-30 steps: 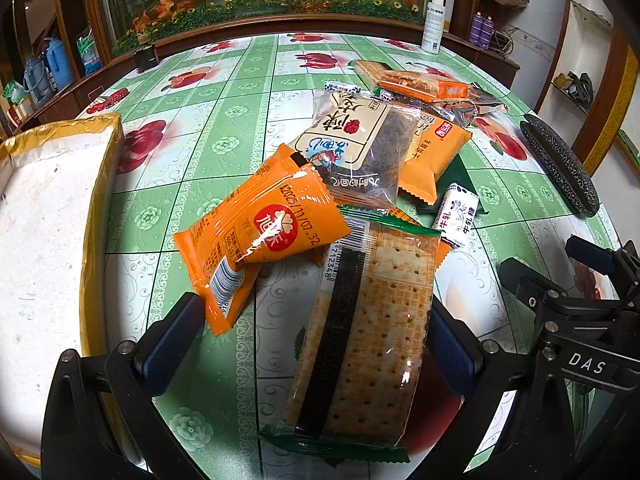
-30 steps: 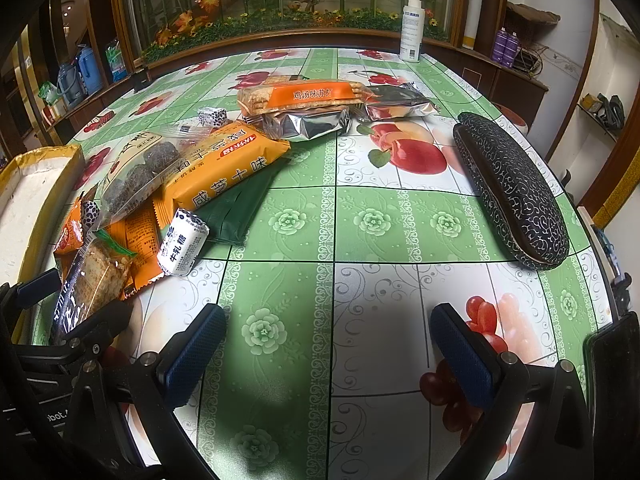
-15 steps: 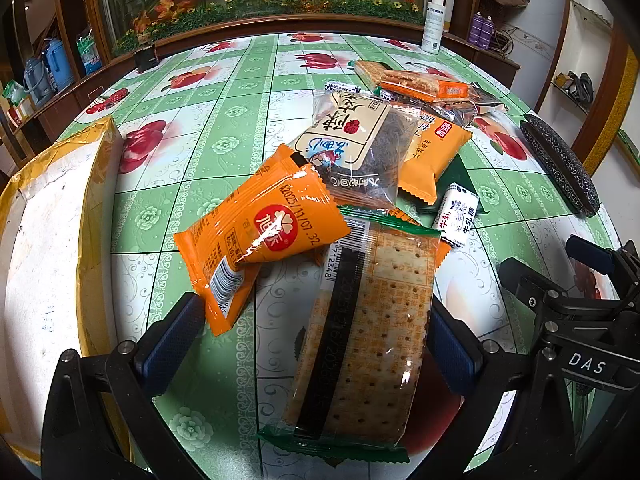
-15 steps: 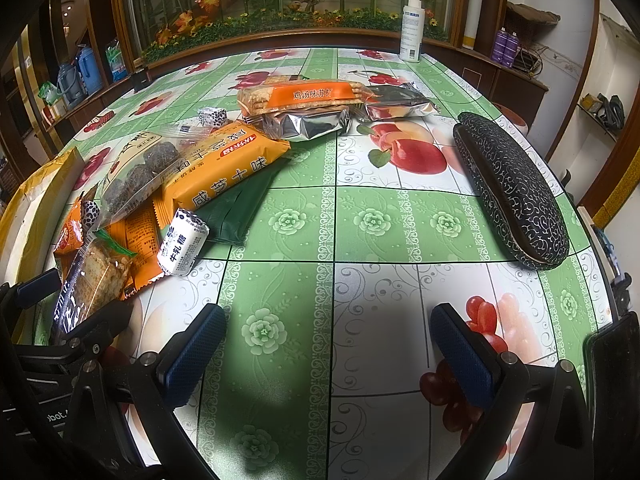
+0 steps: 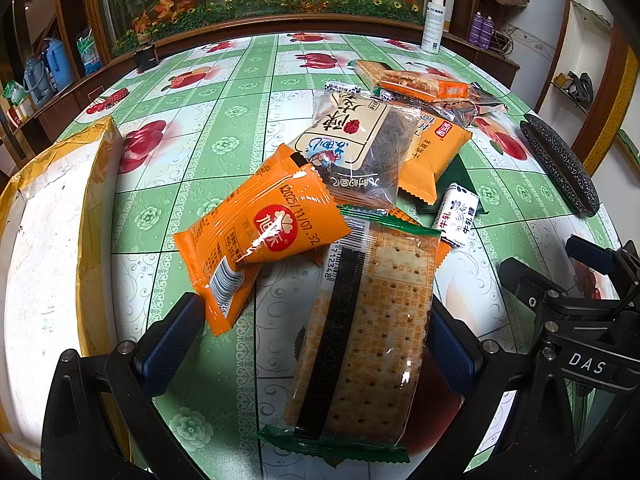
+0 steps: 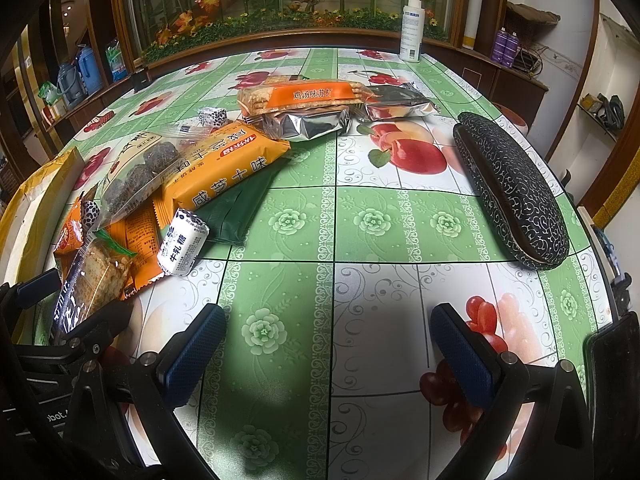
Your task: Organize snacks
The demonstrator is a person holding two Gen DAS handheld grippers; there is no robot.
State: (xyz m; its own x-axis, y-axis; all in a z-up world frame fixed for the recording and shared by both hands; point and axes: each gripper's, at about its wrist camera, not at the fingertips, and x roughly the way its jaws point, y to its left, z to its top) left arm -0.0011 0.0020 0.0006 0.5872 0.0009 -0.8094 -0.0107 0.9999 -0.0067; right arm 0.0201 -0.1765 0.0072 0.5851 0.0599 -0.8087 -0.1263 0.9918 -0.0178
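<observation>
Left tongs (image 5: 312, 340) spread wide, low over the tabletop (image 5: 224, 128), holding nothing; blue pads (image 5: 172, 338) either side of a clear-wrapped cracker pack (image 5: 360, 340) that lies flat between them, seemingly just clear of both pads, though contact hard to judge. At 11 o'clock from that pack, an orange snack packet (image 5: 260, 236), its lower corner just beside the left pad and its right edge overlapping the pack's top. Further up at 12 o'clock, a clear bag of dark pieces (image 5: 356, 148) resting on a longer orange packet (image 5: 432, 156). At 2 o'clock, a small white milk candy (image 5: 456, 216) beside a dark green pouch (image 5: 460, 176). At 9 o'clock, a yellow-edged box (image 5: 96, 208) on the tabletop edge.

Right tongs (image 6: 328, 356) likewise wide open and empty, above bare patterned cloth, well apart from the snacks. Seen from there: the snack heap at 10 o'clock; an orange-banded cracker stack (image 6: 300, 96) atop silver foil packets (image 6: 316, 124) at 12 o'clock; a black patterned case (image 6: 512, 188) at 2 o'clock; a white spray bottle (image 6: 412, 28) at the far tabletop edge near 1 o'clock.
</observation>
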